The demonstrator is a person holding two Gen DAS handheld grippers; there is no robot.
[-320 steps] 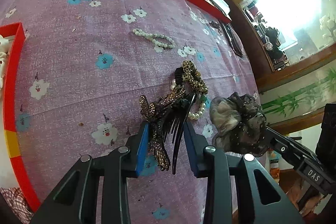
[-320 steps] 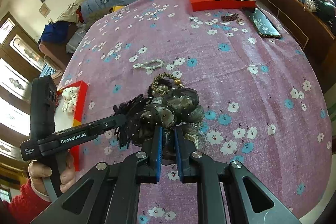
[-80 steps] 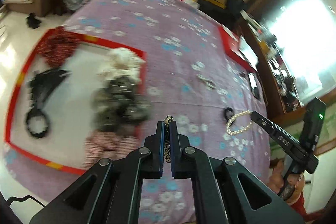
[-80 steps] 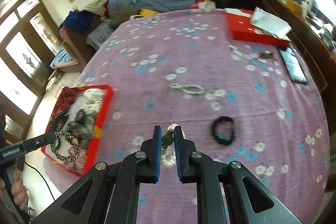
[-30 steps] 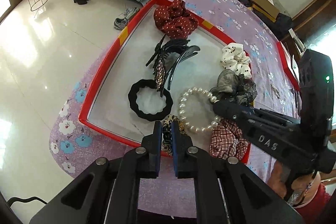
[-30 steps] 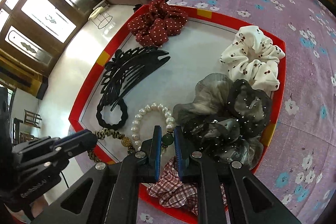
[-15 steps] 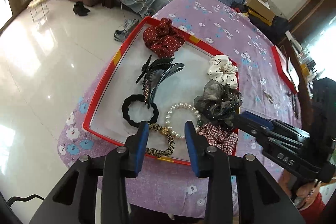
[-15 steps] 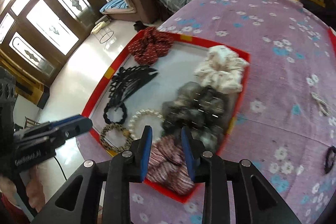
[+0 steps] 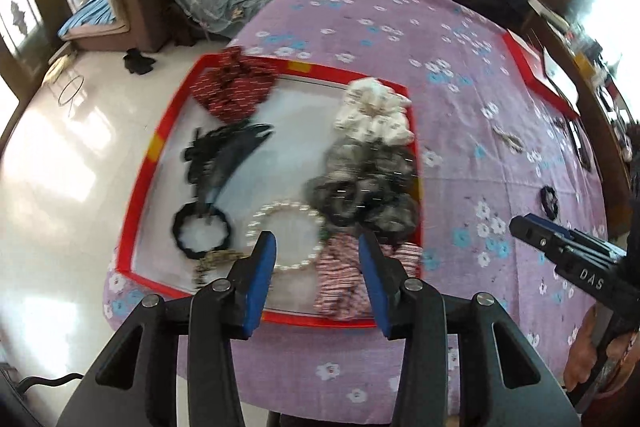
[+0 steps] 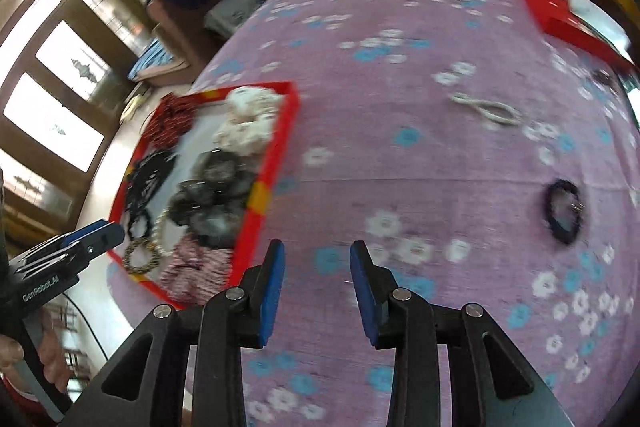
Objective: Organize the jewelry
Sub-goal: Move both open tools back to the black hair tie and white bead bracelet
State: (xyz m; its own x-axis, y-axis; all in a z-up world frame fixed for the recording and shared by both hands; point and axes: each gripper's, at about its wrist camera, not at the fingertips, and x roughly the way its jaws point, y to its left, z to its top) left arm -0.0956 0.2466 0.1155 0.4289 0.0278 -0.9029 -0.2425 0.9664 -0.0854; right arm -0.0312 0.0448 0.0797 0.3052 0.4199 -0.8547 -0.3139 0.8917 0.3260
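A red-rimmed tray [image 9: 138,187] at the table's left end holds several hair pieces: a pearl bracelet [image 9: 256,223], a leopard-print ring [image 9: 212,261], a black claw clip [image 9: 224,151], a black band [image 9: 200,233] and several scrunchies. My left gripper [image 9: 316,267] is open and empty above the tray's near edge. My right gripper [image 10: 316,279] is open and empty over the purple cloth, right of the tray [image 10: 276,155]. A black hair band [image 10: 562,211] and a pale bead bracelet [image 10: 488,109] lie loose on the cloth.
A purple flowered cloth [image 10: 400,107] covers the table. A red box [image 10: 560,15] with paper sits at the far right. A dark flat item [image 9: 580,147] lies near the right edge. Floor and a sofa lie beyond the left edge.
Both grippers opened and let go: the leopard ring and the pearl bracelet now lie in the tray. Both grippers pulled back, and the right one swung right over the cloth.
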